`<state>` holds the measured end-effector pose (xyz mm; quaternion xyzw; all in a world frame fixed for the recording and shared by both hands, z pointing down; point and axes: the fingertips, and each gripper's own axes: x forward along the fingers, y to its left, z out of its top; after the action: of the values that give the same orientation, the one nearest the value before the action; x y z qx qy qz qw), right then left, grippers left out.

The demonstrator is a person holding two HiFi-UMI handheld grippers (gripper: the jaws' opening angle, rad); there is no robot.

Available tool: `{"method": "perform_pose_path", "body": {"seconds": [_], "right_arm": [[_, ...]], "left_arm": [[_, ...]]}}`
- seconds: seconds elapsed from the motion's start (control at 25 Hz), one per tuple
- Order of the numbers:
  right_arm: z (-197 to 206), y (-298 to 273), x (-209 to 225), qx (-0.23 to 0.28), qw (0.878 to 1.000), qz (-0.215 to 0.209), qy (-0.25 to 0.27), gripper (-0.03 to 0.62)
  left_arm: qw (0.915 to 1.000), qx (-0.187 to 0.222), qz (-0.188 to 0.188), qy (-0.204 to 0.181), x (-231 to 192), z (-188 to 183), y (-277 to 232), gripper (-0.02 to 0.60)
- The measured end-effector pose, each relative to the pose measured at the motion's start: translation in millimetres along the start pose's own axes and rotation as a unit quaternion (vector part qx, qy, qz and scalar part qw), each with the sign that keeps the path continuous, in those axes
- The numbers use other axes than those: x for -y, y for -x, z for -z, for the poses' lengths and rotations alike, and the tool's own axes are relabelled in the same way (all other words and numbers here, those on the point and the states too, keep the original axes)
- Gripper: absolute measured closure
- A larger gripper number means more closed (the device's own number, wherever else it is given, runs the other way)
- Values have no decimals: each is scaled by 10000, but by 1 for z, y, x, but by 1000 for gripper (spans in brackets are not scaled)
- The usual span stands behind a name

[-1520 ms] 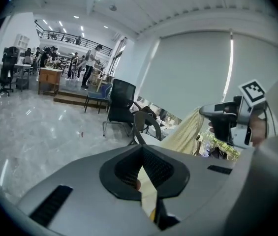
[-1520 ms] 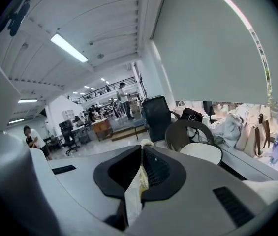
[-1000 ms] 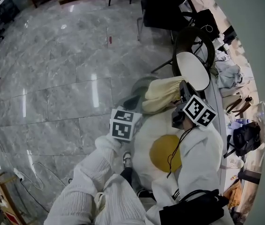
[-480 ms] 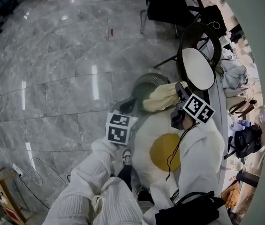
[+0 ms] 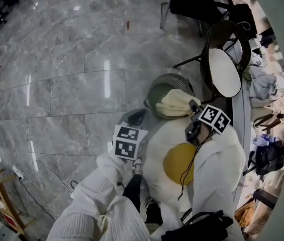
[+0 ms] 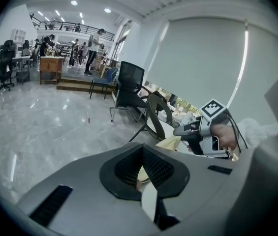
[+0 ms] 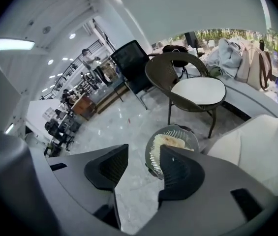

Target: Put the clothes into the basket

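Your right gripper jaws are opening, and nothing is sitting between them. Only the grey marble floor is showing through the gap. The pale yellow cloth is lying heaped inside the round slatted basket, beyond the jaws and a little toward the right-hand one, whose tip is covering part of the basket's near wall. The pads are not pressing on the cloth or the basket, so this gripper is carrying nothing.

Your left gripper jaws are clenched together, with their dark pads meeting below a small notch. A thin pale sliver is showing along the seam where they meet, and you cannot tell what it is. Through the notch a bit of the yellow cloth is peeking out, well ahead of the tips. Your other gripper is hanging over it at the upper right of that view.

From the head view, the basket is standing on the floor just in front of your white clothing. The cloth is filling the side of it nearest you. The right gripper is hovering just beside the cloth, pointing down toward it. The left gripper is hanging lower and to the left, apart from the basket. A round chair with a white seat is standing just behind the basket.
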<state>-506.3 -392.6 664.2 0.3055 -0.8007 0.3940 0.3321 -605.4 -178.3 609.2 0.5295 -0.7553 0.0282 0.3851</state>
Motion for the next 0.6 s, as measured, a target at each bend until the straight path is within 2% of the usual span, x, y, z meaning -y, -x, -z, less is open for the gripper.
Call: {"method": "perform_pose_path", "body": {"seconds": [0.12, 0.24, 0.44, 0.52, 0.6], "right_arm": [[20, -16, 10, -339, 9990, 172, 233, 414], [36, -28, 13, -744, 9888, 432, 1220, 414], [33, -39, 11, -817, 9576, 712, 2669, 413], [32, -43, 7, -930, 9408, 753, 3170, 413], [34, -47, 5, -1115, 9188, 827, 3695, 413]], "left_arm": [[9999, -70, -41, 133, -6, 13, -6, 577], [9996, -178, -47, 218, -10, 27, -12, 577], [9991, -309, -40, 273, -9, 45, -19, 577], [9990, -327, -39, 315, -11, 50, -19, 577], [9988, -340, -52, 340, -14, 53, -19, 577]]}}
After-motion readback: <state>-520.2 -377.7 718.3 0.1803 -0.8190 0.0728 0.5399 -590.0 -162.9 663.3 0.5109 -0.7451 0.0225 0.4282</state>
